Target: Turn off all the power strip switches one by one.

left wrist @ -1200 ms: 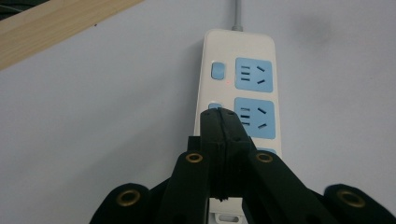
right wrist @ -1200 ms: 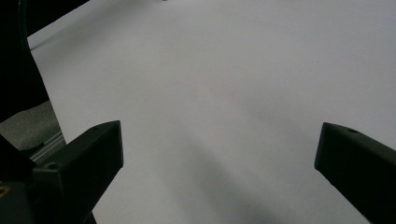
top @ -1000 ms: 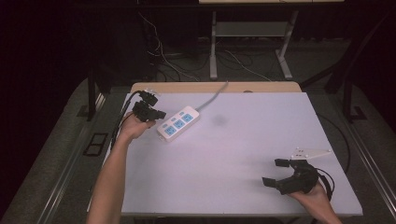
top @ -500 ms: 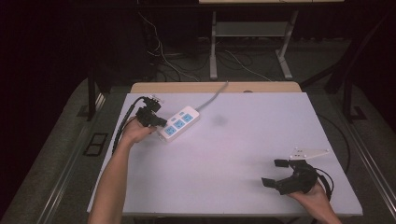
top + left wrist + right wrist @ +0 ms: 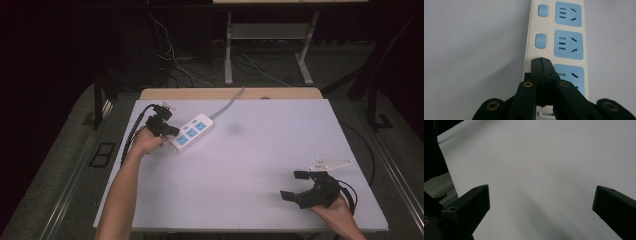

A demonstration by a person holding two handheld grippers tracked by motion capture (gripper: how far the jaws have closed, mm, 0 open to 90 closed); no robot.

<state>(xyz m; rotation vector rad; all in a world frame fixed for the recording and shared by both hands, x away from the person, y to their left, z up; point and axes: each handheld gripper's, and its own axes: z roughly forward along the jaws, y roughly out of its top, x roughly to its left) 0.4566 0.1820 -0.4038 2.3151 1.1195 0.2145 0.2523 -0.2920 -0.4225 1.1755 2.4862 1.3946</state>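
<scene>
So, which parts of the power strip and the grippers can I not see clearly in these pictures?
- Nearest switch of the power strip: left gripper view, hidden under the shut left gripper, so contact is unclear.
- Strip's near end: cut off by that view's bottom edge.
- Its grey cable: high view, runs off the table's far edge; plug hidden.
- Right gripper: high view, fingertips too small for detail.

Most of the white desk lies bare, so a hand can sweep freely across its middle and near edge. The one obstacle is the power strip, lying slantwise near the far left corner, its grey cord trailing off over the far edge. The right gripper has bare desk ahead of it.
</scene>
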